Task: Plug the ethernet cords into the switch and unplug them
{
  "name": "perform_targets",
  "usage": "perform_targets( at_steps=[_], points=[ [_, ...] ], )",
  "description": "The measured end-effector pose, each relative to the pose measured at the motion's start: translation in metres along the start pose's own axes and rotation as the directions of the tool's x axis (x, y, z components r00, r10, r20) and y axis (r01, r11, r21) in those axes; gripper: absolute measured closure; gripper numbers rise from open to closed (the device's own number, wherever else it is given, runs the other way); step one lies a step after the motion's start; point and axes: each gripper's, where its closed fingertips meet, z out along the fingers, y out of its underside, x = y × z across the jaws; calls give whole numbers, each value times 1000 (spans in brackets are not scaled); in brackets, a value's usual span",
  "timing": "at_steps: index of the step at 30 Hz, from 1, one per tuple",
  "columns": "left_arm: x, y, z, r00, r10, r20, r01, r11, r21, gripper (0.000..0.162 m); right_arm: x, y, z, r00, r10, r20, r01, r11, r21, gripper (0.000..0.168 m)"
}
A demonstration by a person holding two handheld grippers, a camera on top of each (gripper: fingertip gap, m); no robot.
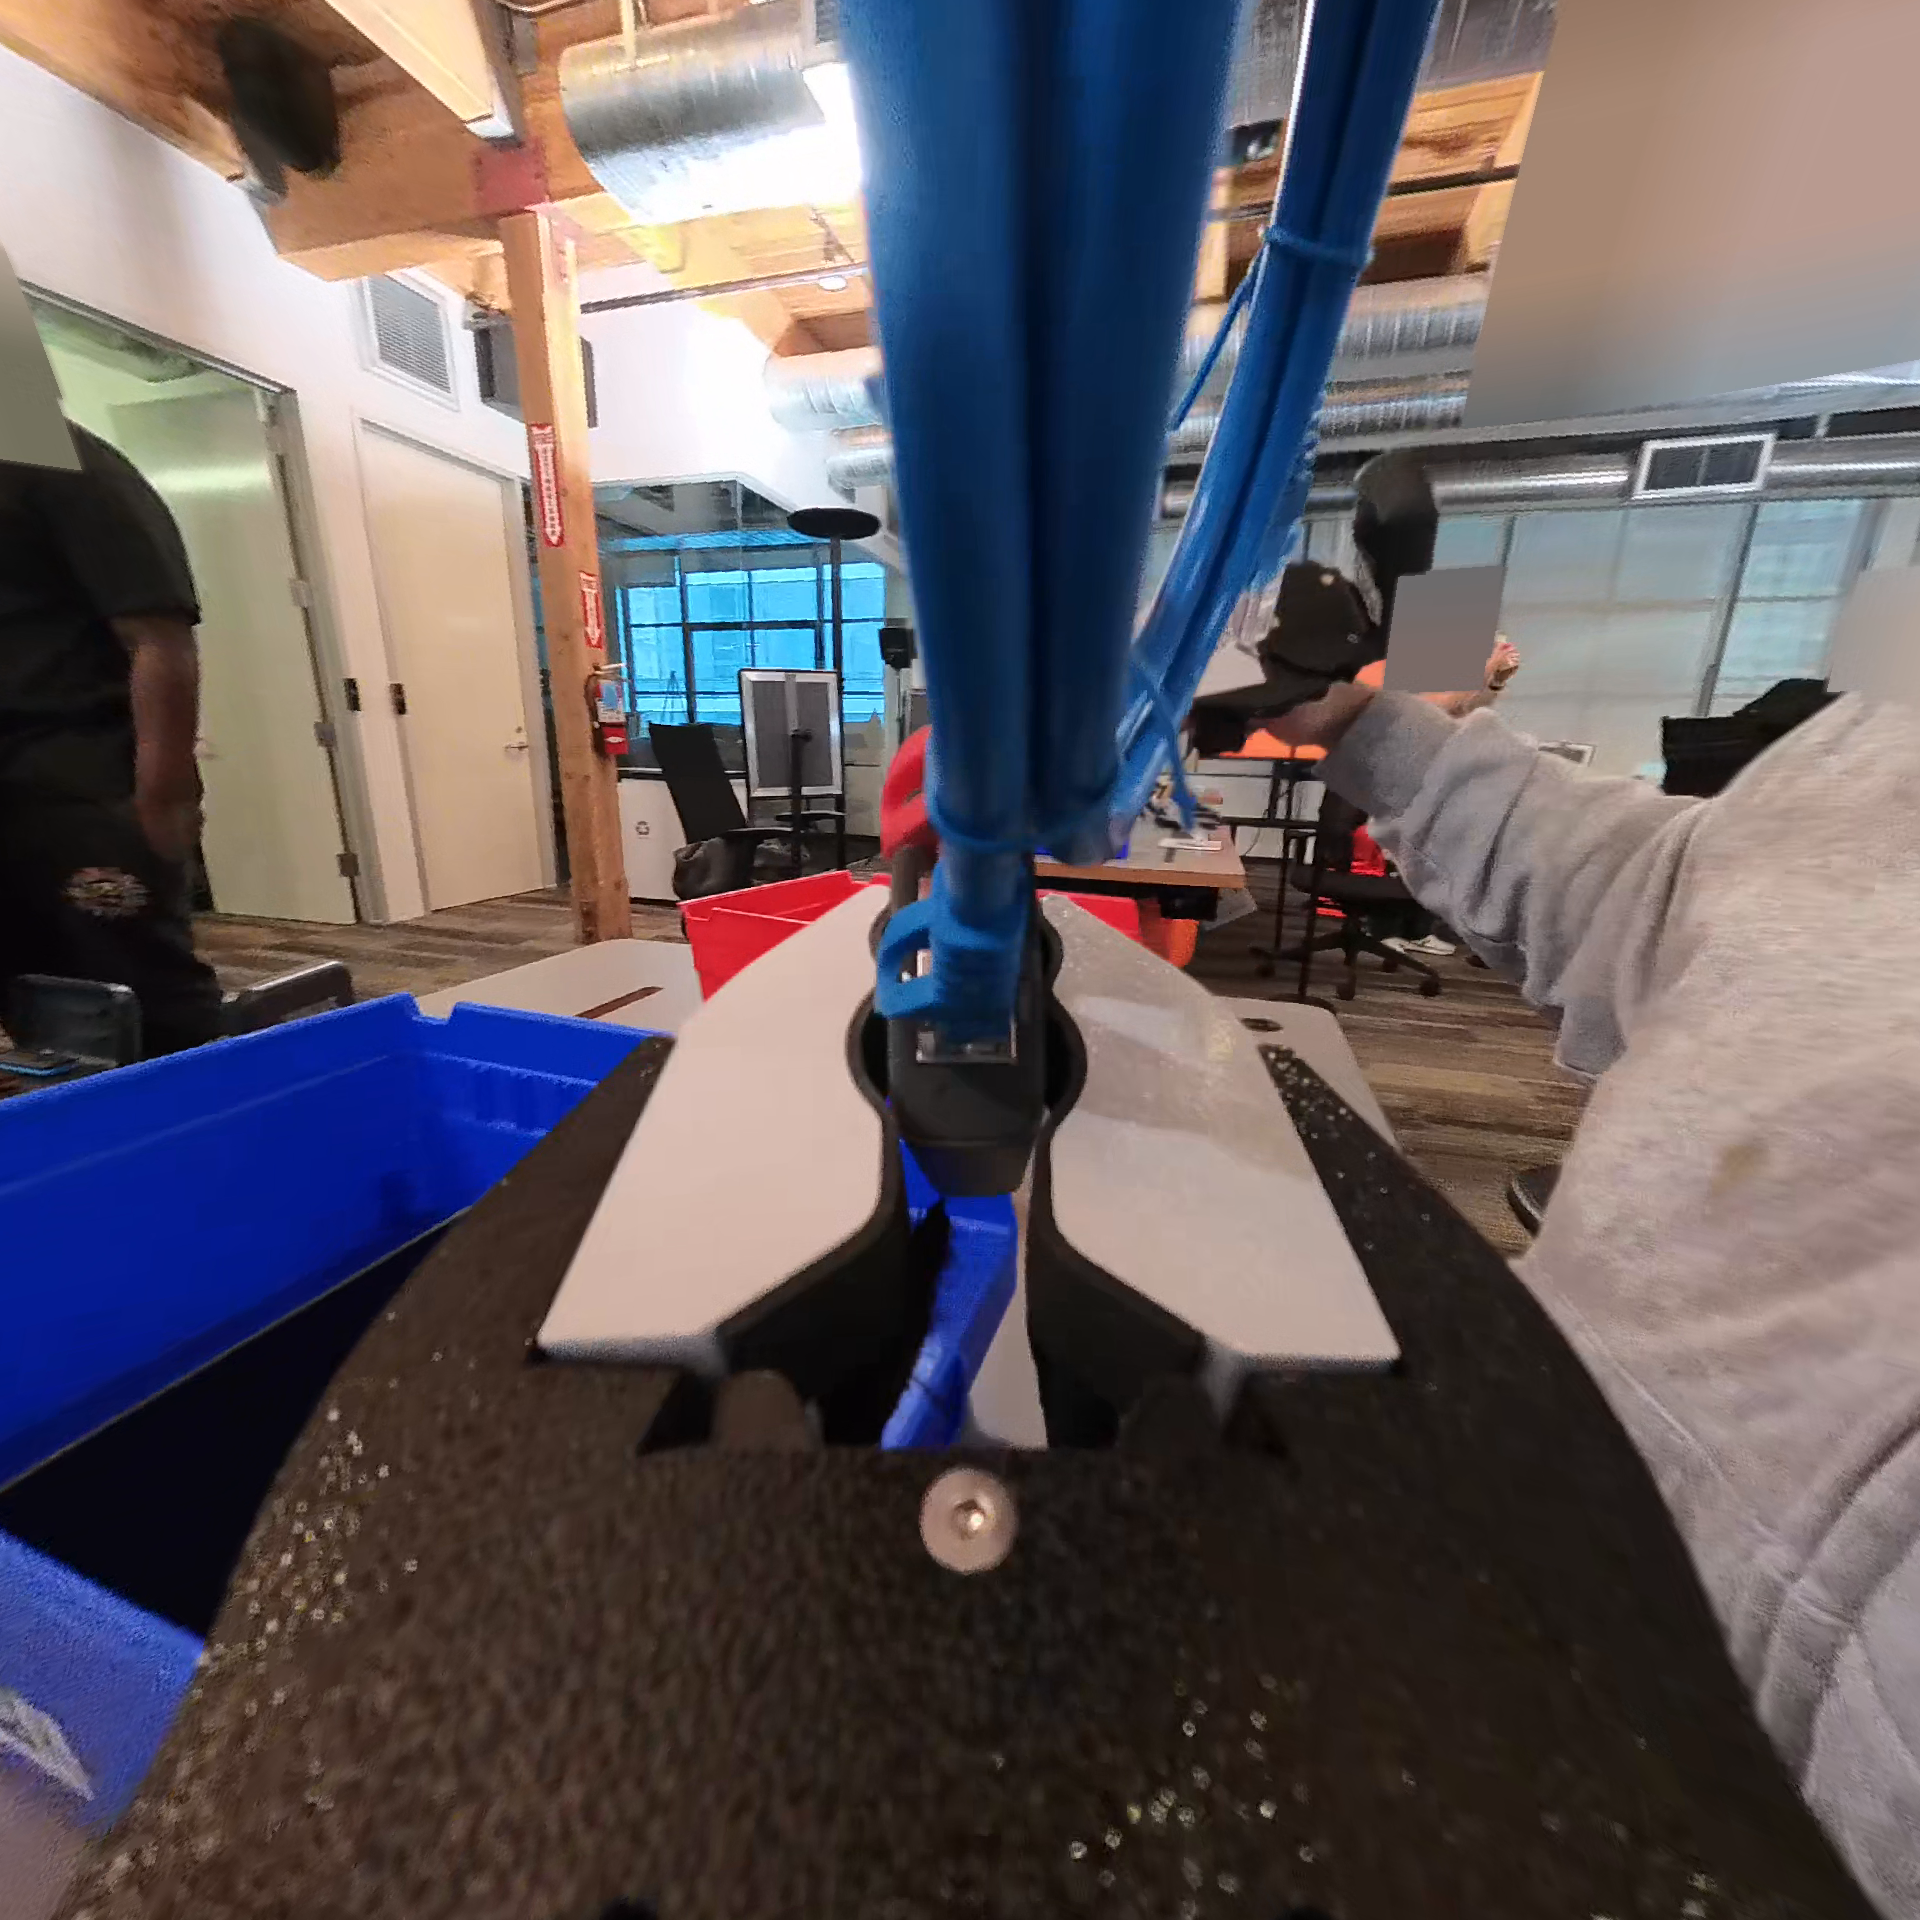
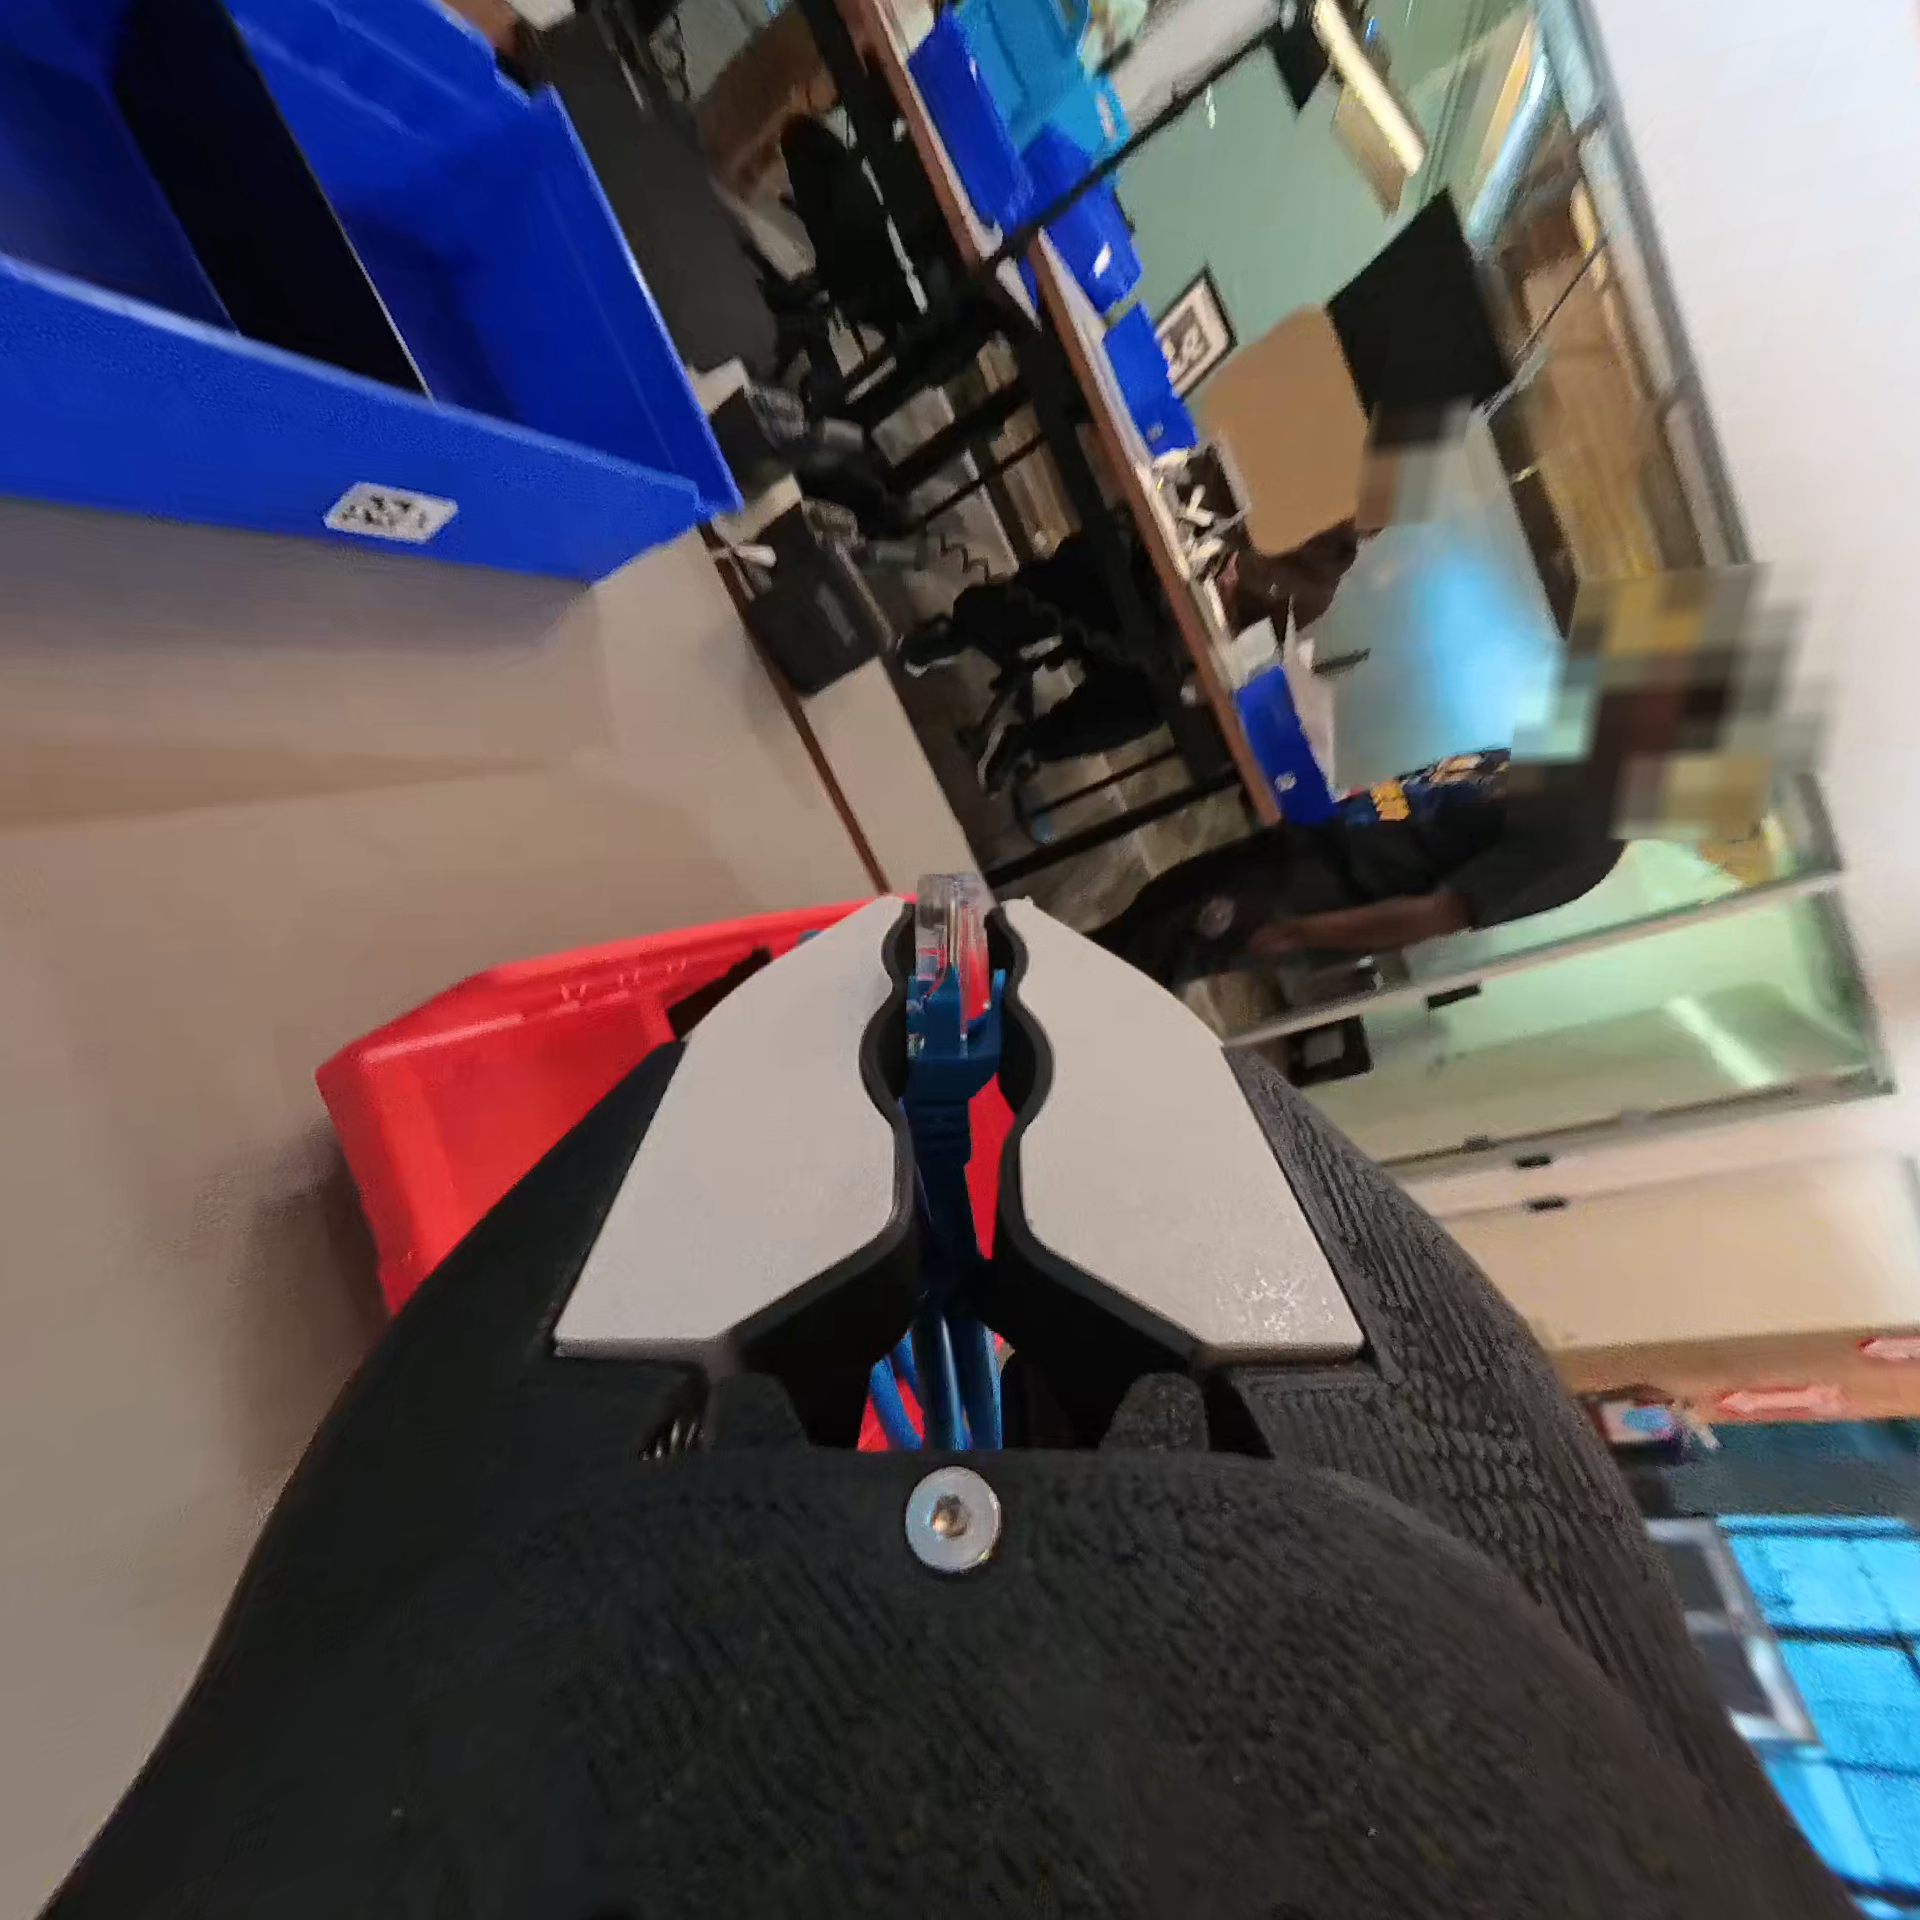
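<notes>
My left gripper (image 1: 961, 940) is shut on a black connector piece (image 1: 966, 1127) that has the plug of a blue network cable (image 1: 966, 997) seated in it. The tied blue cable bundle (image 1: 1023, 468) rises straight up out of view, and a second strand (image 1: 1247, 520) runs to my right gripper (image 1: 1221, 722), held high by a hand in a grey sleeve (image 1: 1558, 883). In the right wrist view, rolled sideways, my right gripper (image 2: 951, 920) is shut on the cable's other end. Its clear plug (image 2: 951, 925) pokes past the fingertips, and the blue cable (image 2: 945, 1195) trails back between the fingers.
A blue bin (image 1: 260, 1174) stands at the left below my left gripper, and it also shows in the right wrist view (image 2: 312, 436). A red bin (image 1: 769, 920) (image 2: 499, 1091) sits behind on the pale table (image 2: 260, 831). A person (image 1: 94, 727) stands at far left. About 35 cm separates my left fingertips from my right.
</notes>
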Motion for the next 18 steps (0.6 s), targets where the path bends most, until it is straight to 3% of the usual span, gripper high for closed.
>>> perform_targets(
  at_steps=[8,10,14,18],
  points=[
    [-23,-9,7,996,3,84,0,999,-33,141,-56,97,55,982,52,182,3,957,-292,155],
    [-32,-13,11,995,-1,103,6,999,-53,141,-72,112,65,958,139,250,-37,926,-375,136],
    [-51,-20,19,990,19,137,-2,993,-122,142,-80,119,68,896,335,291,-155,851,-502,95],
    [-67,-25,21,988,53,147,-26,983,-182,141,-47,91,60,924,317,215,-181,856,-484,88]
  ],
)
